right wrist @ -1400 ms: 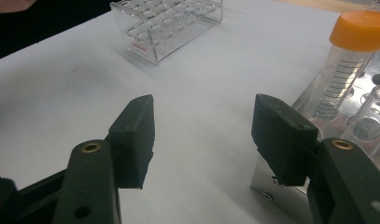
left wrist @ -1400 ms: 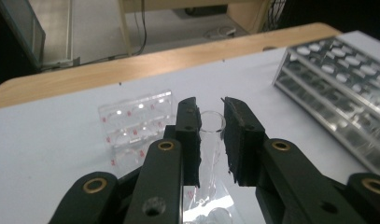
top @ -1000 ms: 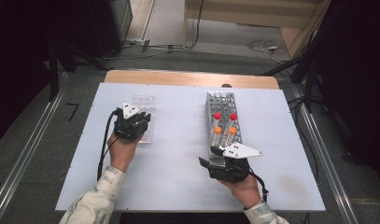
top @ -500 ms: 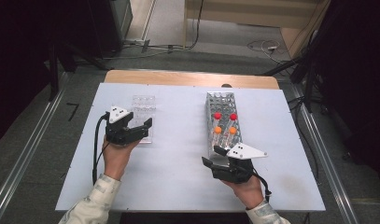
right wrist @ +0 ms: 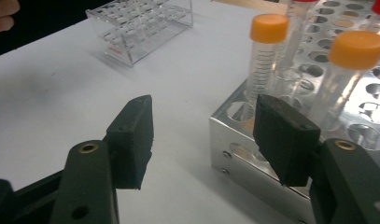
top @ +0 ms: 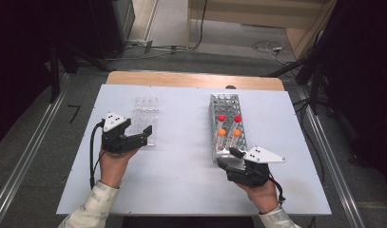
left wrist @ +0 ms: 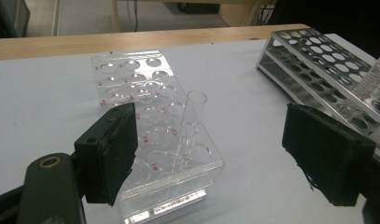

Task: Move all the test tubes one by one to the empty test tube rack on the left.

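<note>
A white table top [top: 181, 190] lies seen from above, with a wooden strip along its far edge and wide bare space in the middle and front. Right of centre stands a metal tube rack [top: 225, 107] holding four capped tubes: two red-capped [top: 221, 118] behind, two orange-capped [top: 221, 132] in front. Left of centre sits a clear plastic rack [top: 144, 111] holding one clear uncapped tube [left wrist: 190, 121], which leans slightly in its hole. The left gripper [top: 146, 133] hangs at the clear rack's near end; its jaws have just been opening and stand wide, gripping nothing. The right gripper [top: 227, 158] sits at the metal rack's near corner, jaws apart and empty.
</note>
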Demonstrator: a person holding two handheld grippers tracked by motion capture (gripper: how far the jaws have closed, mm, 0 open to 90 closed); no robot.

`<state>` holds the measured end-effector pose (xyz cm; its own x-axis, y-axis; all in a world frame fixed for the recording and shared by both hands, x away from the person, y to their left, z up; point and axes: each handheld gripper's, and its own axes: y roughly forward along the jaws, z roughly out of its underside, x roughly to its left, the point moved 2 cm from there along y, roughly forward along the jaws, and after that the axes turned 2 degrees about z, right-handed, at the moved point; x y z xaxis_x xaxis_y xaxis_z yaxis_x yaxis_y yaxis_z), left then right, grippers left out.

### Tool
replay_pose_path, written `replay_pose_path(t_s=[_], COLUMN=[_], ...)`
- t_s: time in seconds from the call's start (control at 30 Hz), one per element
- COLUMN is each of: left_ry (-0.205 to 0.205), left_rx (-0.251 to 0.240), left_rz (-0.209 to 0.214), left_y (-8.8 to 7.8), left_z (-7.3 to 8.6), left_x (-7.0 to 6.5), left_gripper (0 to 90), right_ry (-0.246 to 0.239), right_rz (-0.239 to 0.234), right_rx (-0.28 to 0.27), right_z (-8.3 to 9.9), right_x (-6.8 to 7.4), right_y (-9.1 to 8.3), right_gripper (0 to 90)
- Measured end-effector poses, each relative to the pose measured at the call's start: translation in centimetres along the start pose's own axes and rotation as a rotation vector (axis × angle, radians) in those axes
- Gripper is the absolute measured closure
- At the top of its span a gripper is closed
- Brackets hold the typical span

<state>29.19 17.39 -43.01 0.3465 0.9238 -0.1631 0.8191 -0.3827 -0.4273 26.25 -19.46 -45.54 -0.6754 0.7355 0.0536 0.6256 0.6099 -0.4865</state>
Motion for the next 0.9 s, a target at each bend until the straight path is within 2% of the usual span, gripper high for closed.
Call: replay_pose_path(t_s=[0.27, 0.47, 0.67, 0.9], left_ry=[0.002, 0.011, 0.018, 0.015], left_rx=[0.004, 0.007, 0.009, 0.019], left_rz=[0.003, 0.005, 0.014, 0.040], left_y=[0.1, 0.1, 0.2, 0.4], left_z=[0.0, 0.1, 0.1, 0.1], left_x=[-0.1, -0.2, -0.3, -0.4], left_gripper=[15.6, 15.7, 13.4, 10.7], right_ry=[0.006, 0.003, 0.011, 0.012], right_rz=[0.076, 0.132, 0.149, 0.152], right_rx=[0.008, -0.012, -0.020, -0.019], right_z=[0.5, 0.6, 0.5, 0.5], right_x=[-1.3, -1.9, -2.3, -2.3], right_y=[0.8, 1.5, 2.0, 2.5], right_gripper=[38.6, 52.1, 63.0, 66.3])
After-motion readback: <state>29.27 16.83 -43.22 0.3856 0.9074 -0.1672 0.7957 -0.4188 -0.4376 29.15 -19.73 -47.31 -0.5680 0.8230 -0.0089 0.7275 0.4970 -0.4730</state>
